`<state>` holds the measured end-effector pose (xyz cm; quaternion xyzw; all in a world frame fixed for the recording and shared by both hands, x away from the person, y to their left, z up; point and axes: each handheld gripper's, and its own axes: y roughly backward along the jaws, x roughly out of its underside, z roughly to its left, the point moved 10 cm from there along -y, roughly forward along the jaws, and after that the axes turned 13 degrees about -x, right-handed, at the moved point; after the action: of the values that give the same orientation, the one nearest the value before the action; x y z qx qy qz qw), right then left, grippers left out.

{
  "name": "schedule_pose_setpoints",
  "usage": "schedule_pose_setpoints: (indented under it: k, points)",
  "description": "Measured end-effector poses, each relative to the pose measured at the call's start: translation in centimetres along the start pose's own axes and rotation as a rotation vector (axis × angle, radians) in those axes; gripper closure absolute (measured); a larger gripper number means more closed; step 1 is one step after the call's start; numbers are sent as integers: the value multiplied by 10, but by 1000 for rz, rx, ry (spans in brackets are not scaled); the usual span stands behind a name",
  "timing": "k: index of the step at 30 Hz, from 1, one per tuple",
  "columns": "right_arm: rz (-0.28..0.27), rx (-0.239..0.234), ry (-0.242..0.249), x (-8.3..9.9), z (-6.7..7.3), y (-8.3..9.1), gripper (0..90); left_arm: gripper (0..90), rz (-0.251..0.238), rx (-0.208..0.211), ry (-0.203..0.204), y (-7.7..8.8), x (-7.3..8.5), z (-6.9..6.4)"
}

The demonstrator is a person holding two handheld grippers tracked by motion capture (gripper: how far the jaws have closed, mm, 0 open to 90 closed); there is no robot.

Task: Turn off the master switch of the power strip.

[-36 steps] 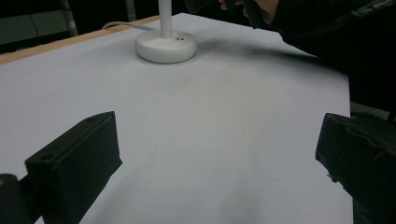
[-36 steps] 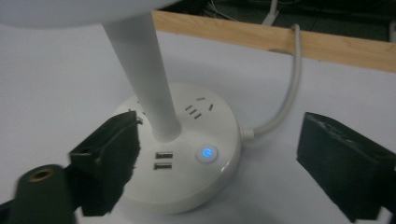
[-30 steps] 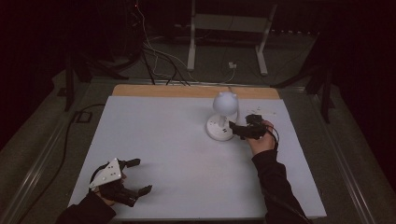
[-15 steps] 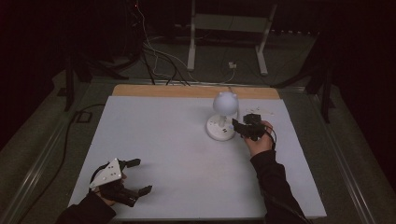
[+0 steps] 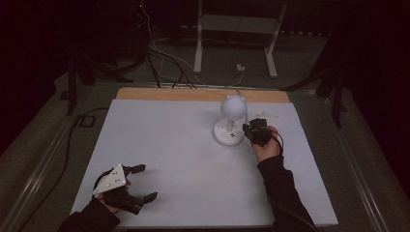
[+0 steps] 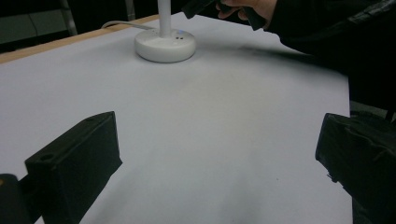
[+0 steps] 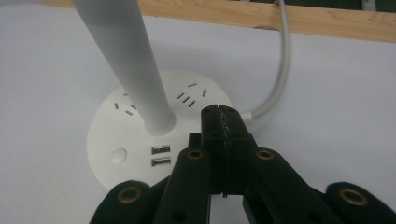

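A white desk lamp stands at the table's far right, with a round head (image 5: 233,106) on a stem (image 7: 126,56). Its round base (image 5: 228,135) (image 7: 121,135) carries sockets, two USB ports and a round button. My right gripper (image 5: 252,130) (image 7: 219,114) hovers over the base's right edge. Its jaws have just been closing and now stand shut together with nothing between them. My left gripper (image 5: 146,181) (image 6: 219,154) rests low at the near left corner, jaws wide open and holding nothing. It faces the lamp base (image 6: 164,44).
The white tabletop (image 5: 183,145) has a wooden strip (image 5: 193,94) along its far edge. The lamp's white cable (image 7: 280,70) runs off over that strip. A small white item (image 5: 268,116) lies behind the right hand. Cables and a metal stand (image 5: 237,24) sit on the floor beyond.
The right gripper's jaws have closed beside the lamp base, and the hand has barely shifted. The left gripper has stayed still.
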<state>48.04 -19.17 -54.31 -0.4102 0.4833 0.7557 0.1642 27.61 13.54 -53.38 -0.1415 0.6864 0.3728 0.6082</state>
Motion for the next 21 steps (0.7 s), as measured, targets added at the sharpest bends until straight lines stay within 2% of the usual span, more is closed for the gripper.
schedule_pose_setpoints:
  k: [7,12,15,21]
  points:
    - [-10,5,16,1,5,-6,900,4,0,0,-1,0,0,0]
    - [-22,39,30,0,5,-9,900,4,0,0,0,0,0,0]
    - [-32,49,25,0,5,-11,900,5,1,0,-1,0,0,0]
    - [-20,64,19,7,5,-17,900,5,2,1,0,0,0,0]
